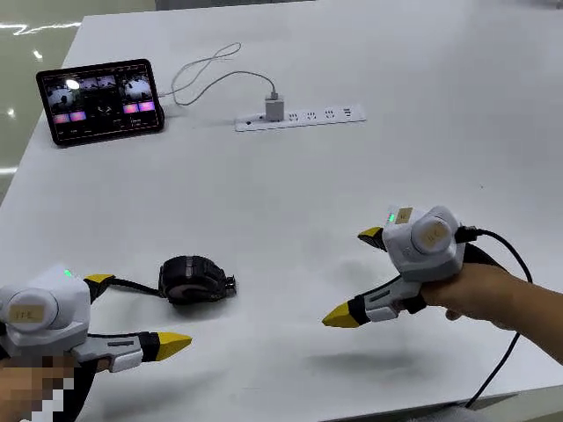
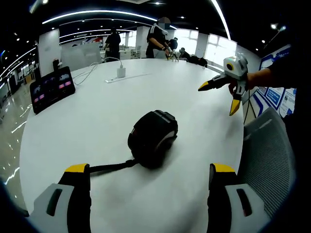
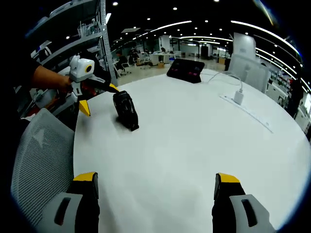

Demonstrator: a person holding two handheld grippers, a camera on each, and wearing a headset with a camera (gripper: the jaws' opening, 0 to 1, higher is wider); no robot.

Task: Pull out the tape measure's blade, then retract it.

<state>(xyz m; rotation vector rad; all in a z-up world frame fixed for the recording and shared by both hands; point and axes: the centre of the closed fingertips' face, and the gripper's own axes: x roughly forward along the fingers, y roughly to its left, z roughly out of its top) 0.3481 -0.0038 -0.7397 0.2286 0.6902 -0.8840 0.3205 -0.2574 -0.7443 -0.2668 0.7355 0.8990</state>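
Observation:
A black tape measure (image 1: 193, 280) lies on the white table (image 1: 290, 193), its strap trailing left toward my left gripper. In the left gripper view the tape measure (image 2: 153, 137) sits just ahead of the wide-apart jaws. My left gripper (image 1: 136, 312) is open at the near left, with nothing between its yellow fingertips (image 1: 173, 343). My right gripper (image 1: 354, 277) is open at the near right, well apart from the tape measure. In the right gripper view the tape measure (image 3: 126, 109) lies far ahead, next to the left gripper (image 3: 97, 96).
A tablet (image 1: 99, 99) stands at the far left of the table. A white power strip (image 1: 299, 116) with a charger and cable lies at the far middle. A grey mesh chair (image 2: 269, 155) is by the table's edge. People stand in the background.

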